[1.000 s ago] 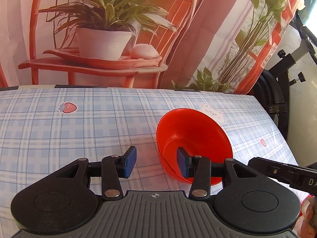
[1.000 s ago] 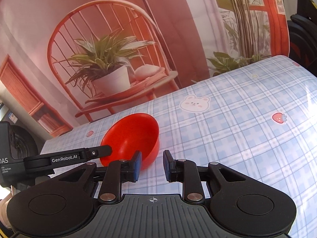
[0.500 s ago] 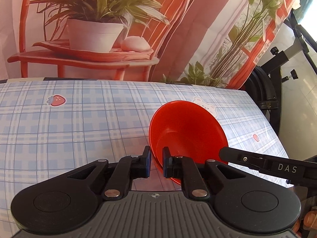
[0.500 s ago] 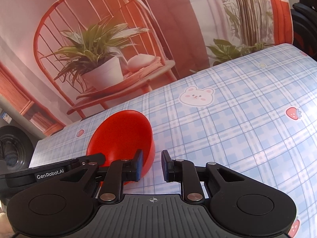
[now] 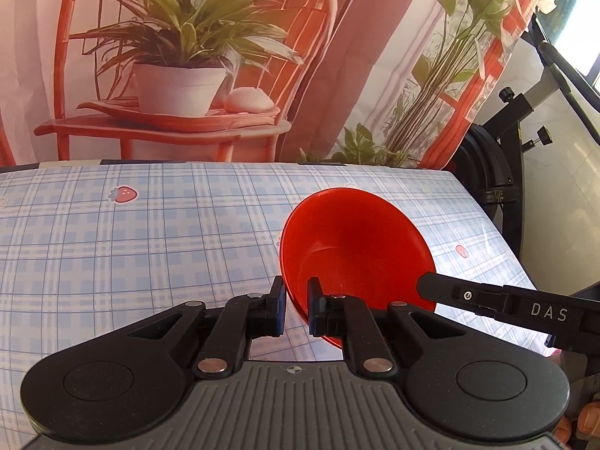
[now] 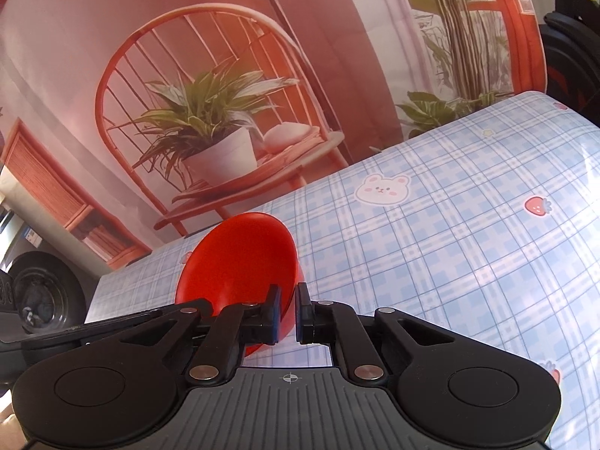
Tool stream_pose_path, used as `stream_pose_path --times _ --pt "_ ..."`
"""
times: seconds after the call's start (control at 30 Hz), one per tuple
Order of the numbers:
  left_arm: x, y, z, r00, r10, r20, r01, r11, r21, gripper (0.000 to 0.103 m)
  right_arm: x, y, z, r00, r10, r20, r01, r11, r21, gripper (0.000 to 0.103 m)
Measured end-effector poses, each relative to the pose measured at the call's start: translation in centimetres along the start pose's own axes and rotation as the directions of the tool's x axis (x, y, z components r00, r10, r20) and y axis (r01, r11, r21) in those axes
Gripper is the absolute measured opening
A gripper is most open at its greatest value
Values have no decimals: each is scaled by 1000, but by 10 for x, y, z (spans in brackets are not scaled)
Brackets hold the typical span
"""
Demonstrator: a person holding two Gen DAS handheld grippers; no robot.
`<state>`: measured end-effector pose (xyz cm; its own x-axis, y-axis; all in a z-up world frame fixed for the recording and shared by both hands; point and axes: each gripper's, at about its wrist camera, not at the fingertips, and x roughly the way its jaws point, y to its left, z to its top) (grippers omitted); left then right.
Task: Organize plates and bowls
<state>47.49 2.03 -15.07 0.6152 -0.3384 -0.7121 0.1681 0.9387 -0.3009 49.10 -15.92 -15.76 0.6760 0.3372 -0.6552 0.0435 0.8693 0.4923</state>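
A red bowl (image 5: 356, 247) is tilted up off the blue checked tablecloth (image 5: 112, 247). My left gripper (image 5: 296, 309) is shut on the bowl's near-left rim, one finger inside and one outside. In the right wrist view the same red bowl (image 6: 240, 262) shows, and my right gripper (image 6: 287, 315) is shut on its right rim. The black right gripper's finger (image 5: 487, 296) reaches to the bowl's right edge in the left wrist view.
The table's right edge (image 5: 498, 225) drops off by black exercise equipment (image 5: 491, 172). A printed backdrop with a chair and potted plant (image 5: 180, 86) hangs behind the table. A tyre (image 6: 45, 296) sits off the table's far left in the right wrist view.
My left gripper closed from wide open onto the bowl's rim. The right gripper narrowed onto the opposite rim. The bowl has tipped up and lifted from the cloth.
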Motion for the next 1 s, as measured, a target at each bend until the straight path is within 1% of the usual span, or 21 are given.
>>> stream_pose_path --times 0.07,0.3,0.4,0.47,0.53,0.73,1.0 --pt "-10 -7 -5 1000 0 6 0 1000 -4 12 -13 2 -6 1000 2 18 -2 1000 9 7" --pt "-43 -32 -32 999 -12 40 12 1000 3 12 -66 8 -37 996 -2 91 3 1000 -10 7" --pt "-54 -35 -42 999 -18 46 21 998 -64 12 -82 5 -46 995 6 102 -9 1000 28 7" --pt "-59 -40 -50 998 -24 55 28 996 -79 12 -92 5 -51 993 6 120 -8 1000 14 7" --pt "-63 -46 -58 998 -22 61 26 997 -76 12 -101 4 -54 990 3 140 -2 1000 -5 7" --pt "-71 -64 -74 998 -18 67 22 998 -65 13 -122 -9 -67 987 12 162 -15 1000 15 7" --pt "-72 -84 -84 999 -26 39 26 999 -18 13 -141 -33 -85 983 22 182 -35 997 69 7"
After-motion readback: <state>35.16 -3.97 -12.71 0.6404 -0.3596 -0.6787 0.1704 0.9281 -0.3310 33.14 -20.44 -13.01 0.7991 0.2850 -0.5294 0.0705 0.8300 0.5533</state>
